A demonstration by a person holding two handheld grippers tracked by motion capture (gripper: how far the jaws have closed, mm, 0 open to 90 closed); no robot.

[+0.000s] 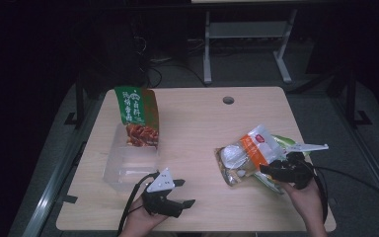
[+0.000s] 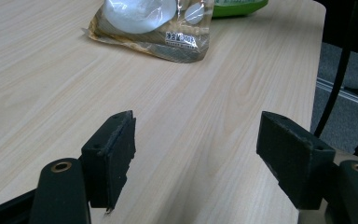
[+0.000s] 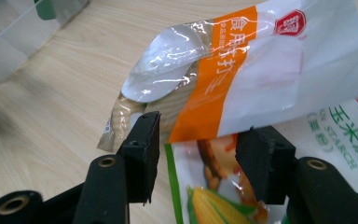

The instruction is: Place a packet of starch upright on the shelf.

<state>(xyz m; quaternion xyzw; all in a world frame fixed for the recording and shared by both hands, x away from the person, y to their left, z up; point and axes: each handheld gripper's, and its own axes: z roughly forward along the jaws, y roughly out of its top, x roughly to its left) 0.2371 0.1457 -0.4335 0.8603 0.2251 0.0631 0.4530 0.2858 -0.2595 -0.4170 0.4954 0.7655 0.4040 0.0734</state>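
Two wide claws [image 1: 183,192] [image 1: 269,170]; right gripper view's corn starch packet [image 3: 214,196] under orange pouch [image 3: 242,70]

A dim lab or workroom; pale wooden table [image 1: 197,123], metal frame legs [image 1: 207,47], cables [image 1: 155,74] on grey floor.

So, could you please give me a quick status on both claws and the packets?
Left claw open over bare table. Right claw open around edge of orange-and-white packet, not pressing it. Corn starch packet underneath. Clear box at left, unobstructed.
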